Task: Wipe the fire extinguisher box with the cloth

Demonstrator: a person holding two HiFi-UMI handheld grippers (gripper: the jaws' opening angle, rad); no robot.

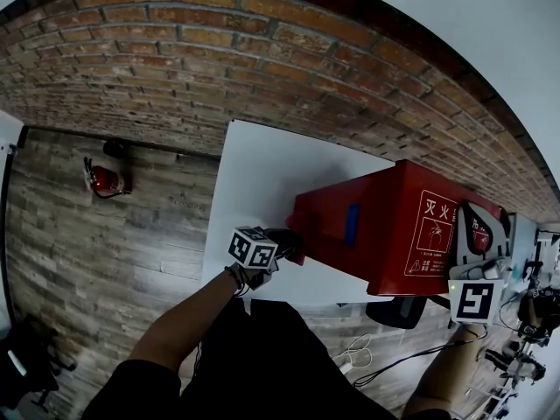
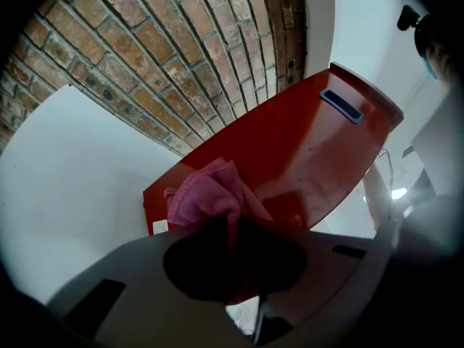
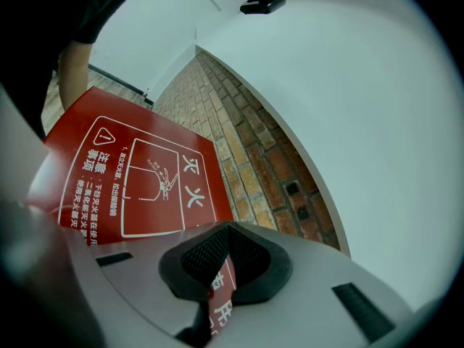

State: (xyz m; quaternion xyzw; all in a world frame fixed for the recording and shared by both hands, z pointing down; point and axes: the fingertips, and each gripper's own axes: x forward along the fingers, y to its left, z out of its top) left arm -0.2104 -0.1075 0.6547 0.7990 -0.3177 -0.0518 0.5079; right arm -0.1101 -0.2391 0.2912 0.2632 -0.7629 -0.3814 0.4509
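Observation:
A red fire extinguisher box (image 1: 394, 226) lies on a white tabletop (image 1: 262, 173) against the brick wall. My left gripper (image 1: 284, 245) is at the box's left end, shut on a bunched pink cloth (image 2: 206, 194). In the left gripper view the cloth rests against the box's red side (image 2: 304, 143), just ahead of the left gripper (image 2: 230, 227). My right gripper (image 1: 475, 239) is at the box's right end. In the right gripper view the printed white-on-red face (image 3: 123, 172) runs in between the pads of the right gripper (image 3: 221, 267), which look shut on its edge.
A brick wall (image 1: 219, 59) stands behind the table. A small red extinguisher (image 1: 103, 179) sits on the wooden floor at the left. The box has a blue handle (image 1: 352, 224). Cables (image 1: 376, 366) and equipment (image 1: 534, 322) lie at the lower right.

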